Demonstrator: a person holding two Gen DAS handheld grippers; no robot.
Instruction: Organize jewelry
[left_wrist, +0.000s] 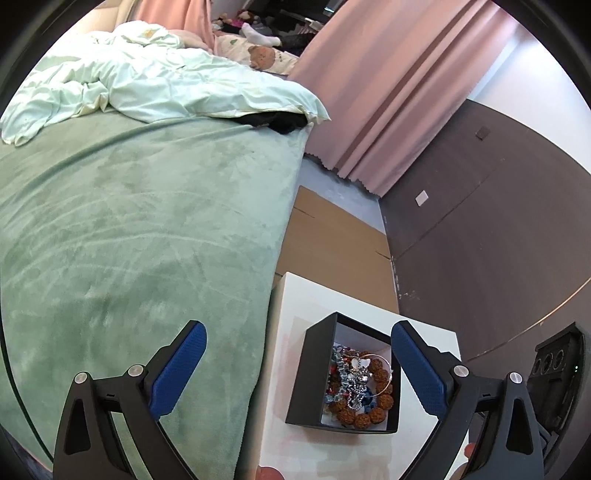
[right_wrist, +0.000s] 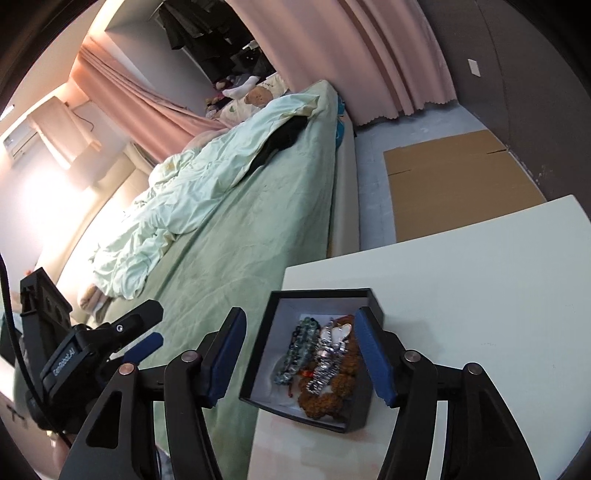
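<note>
While both sets of fingers stand apart and grip nothing, the left gripper (left_wrist: 297, 363) hovers over the bed (left_wrist: 129, 229) edge and the right gripper (right_wrist: 299, 354) straddles the black box (right_wrist: 273, 332) on the white counter (right_wrist: 461, 277). Jewelry (right_wrist: 325, 362) lies tangled inside. Pinching one strand would likely drag its neighbours, or tip the light box toward the near counter edge.

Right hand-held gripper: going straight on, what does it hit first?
Probably the jewelry piled in the open black box, which sits between the open right hand-held gripper; depth is unclear.
</note>
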